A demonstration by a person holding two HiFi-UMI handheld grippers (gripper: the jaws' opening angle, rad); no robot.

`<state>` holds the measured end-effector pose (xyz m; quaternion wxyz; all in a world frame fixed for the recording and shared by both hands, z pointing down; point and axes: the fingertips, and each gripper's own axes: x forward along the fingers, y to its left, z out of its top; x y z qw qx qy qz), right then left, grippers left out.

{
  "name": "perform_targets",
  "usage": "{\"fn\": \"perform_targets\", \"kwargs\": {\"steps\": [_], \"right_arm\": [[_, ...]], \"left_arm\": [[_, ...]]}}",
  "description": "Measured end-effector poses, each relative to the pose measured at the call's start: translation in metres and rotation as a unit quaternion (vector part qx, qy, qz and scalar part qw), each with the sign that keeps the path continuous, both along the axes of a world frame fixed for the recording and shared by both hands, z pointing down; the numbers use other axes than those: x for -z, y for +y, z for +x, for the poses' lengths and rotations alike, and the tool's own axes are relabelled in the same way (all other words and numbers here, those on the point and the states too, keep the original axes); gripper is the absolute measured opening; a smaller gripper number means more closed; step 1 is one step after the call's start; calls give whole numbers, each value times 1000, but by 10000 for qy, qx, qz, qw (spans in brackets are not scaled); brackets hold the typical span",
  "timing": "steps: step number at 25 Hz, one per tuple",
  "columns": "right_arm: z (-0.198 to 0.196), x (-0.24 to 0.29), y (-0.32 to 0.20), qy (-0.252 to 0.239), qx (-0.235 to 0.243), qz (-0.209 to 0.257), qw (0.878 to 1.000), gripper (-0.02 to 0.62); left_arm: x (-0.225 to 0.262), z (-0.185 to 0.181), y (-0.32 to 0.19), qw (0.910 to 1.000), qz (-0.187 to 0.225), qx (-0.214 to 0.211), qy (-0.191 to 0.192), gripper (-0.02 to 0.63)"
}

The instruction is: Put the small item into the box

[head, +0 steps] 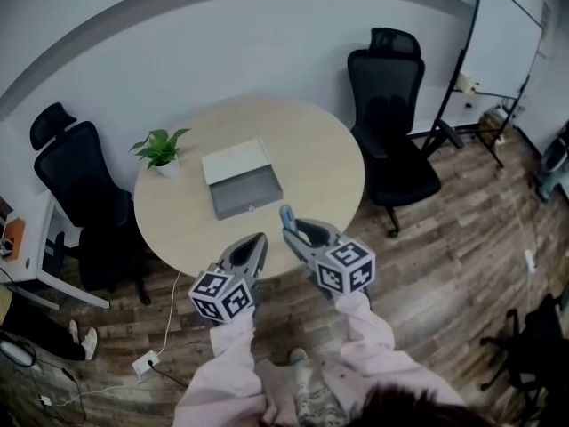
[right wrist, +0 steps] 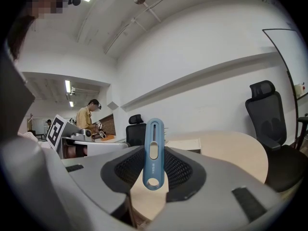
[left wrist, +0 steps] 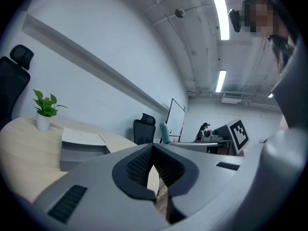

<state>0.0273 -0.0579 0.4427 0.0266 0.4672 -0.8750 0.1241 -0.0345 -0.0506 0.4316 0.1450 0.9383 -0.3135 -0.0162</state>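
Observation:
A slim blue item (right wrist: 153, 153) stands upright between the pads of my right gripper (right wrist: 153, 170), which is shut on it. In the head view this gripper (head: 289, 222) hangs over the near edge of the round table (head: 311, 149), the blue item (head: 286, 213) sticking out of its tip. The grey box (head: 240, 183) lies open at the table's middle, its white lid raised behind it. My left gripper (head: 258, 243) hovers beside the right one, just off the table edge. Its jaws (left wrist: 153, 150) are shut with nothing between them. The box (left wrist: 82, 146) lies ahead of it to the left.
A small potted plant (head: 160, 149) stands left of the box. One black office chair (head: 391, 123) is at the table's right and another (head: 80, 194) at its left. A whiteboard (head: 502, 38) stands at the far right. A person works at a bench (right wrist: 89, 117) in the background.

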Motion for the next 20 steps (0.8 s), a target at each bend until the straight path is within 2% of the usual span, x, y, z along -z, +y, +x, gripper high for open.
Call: {"fn": "perform_targets", "kwargs": {"steps": [5,20], "right_arm": [[-3,-2,-9,-64,-25,-36,10000,129],[-26,-8,-32,-28,128,-133,9998,129]], "left_arm": [[-5,-1,-5,10000,-17,-84,-41,11],[-9,-30,-26,9997,-121,201,42,11]]}}
